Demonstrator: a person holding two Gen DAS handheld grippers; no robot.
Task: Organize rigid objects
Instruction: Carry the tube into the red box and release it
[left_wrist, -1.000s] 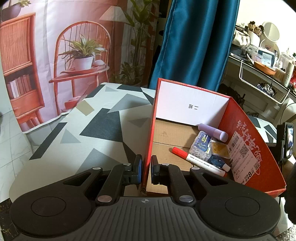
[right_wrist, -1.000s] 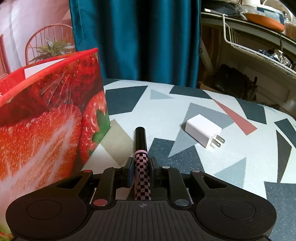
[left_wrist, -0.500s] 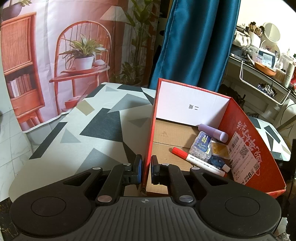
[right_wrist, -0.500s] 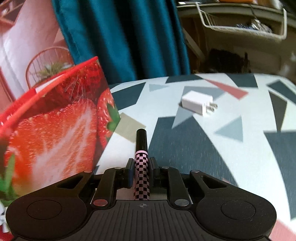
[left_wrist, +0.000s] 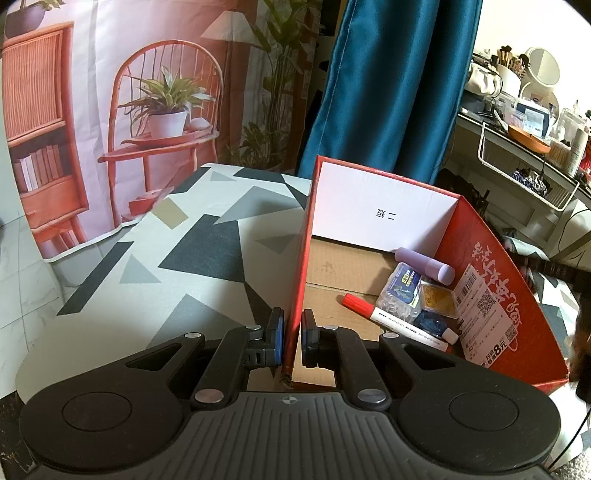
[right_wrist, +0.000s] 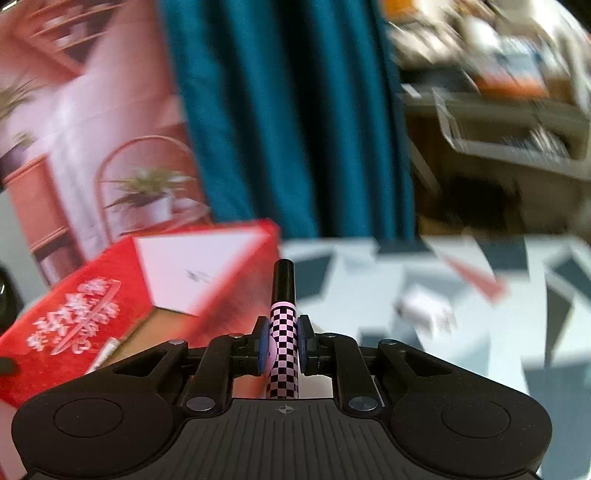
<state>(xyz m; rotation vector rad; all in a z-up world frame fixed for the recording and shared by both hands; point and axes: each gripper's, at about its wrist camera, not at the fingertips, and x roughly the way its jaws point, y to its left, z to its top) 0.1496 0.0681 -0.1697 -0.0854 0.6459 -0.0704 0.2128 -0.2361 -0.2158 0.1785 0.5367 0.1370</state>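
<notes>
My left gripper (left_wrist: 293, 341) is shut on the left wall of the red cardboard box (left_wrist: 303, 266), which stands open on the patterned table. Inside lie a red-capped white marker (left_wrist: 397, 325), a lilac tube (left_wrist: 424, 265), a blue packet (left_wrist: 400, 295) and a yellow case (left_wrist: 437, 301). My right gripper (right_wrist: 283, 341) is shut on a pink-and-black checkered pen (right_wrist: 283, 354), held in the air to the right of the box (right_wrist: 110, 299), above its rim. A white charger plug (right_wrist: 424, 314) lies on the table to the right.
A teal curtain (left_wrist: 388, 92) hangs behind the table. A printed backdrop with a chair and plant (left_wrist: 162, 110) is at the left. A cluttered shelf with a wire basket (left_wrist: 524, 177) stands at the right.
My right gripper has lifted with the pen and swung left, so the box's open top now shows. The left gripper and the box have not moved.
</notes>
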